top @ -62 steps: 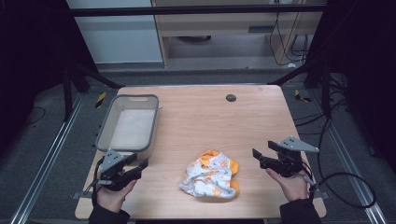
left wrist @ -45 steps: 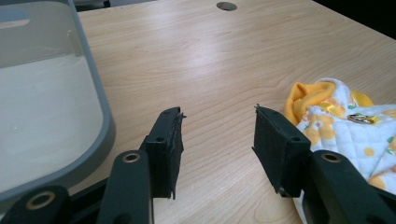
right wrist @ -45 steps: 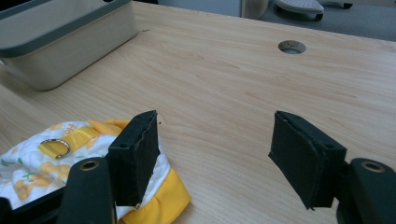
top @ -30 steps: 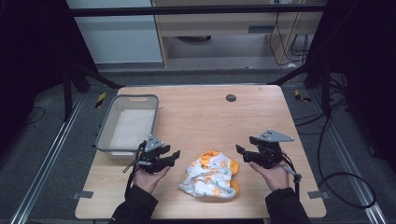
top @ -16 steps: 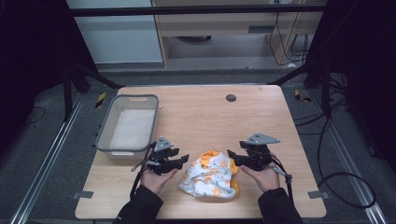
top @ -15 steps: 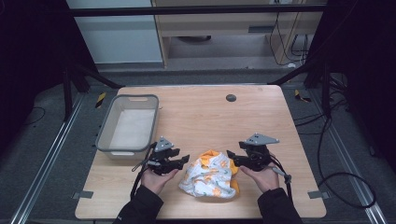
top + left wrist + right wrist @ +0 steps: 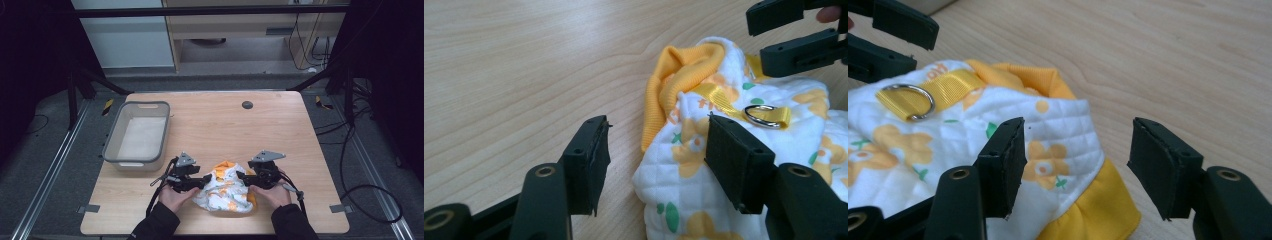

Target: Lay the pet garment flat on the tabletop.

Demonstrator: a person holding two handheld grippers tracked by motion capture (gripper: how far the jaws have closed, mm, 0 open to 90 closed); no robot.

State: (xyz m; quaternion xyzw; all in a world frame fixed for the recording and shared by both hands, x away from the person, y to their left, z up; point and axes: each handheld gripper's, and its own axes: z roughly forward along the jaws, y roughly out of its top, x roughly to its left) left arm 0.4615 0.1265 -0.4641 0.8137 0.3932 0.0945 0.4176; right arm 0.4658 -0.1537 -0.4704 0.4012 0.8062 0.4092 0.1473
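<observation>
A: Both grippers stand at the crumpled quilted garment [image 7: 225, 190] on the table [image 7: 210, 115]; the left gripper [image 7: 196, 181] has its jaws wide and has just been opening them further; the garment's near edge lies between its fingers [image 7: 589, 160], closer to the farther one, and neither pad seems to press on it.

B: And the right gripper [image 7: 246, 177]?

A: Wide as well, though its jaws have just been closing a little; one finger [image 7: 1005, 160] sits over the white cloth, the other out over bare wood; the yellow hem [image 7: 1098, 215] lies between them, not yet pinched.

B: So how should the grab go?

A: In my judgement, lower each pair until a fold sits well between the pads, then close; a shallow bite on the quilting would likely slip.

B: Anything to avoid?

A: The metal ring [image 7: 760, 116] on the yellow strap [image 7: 943, 87], just beyond the fingers; better to take cloth than hardware; the grey bin [image 7: 137, 132] stands well apart, beyond the left gripper.
</observation>
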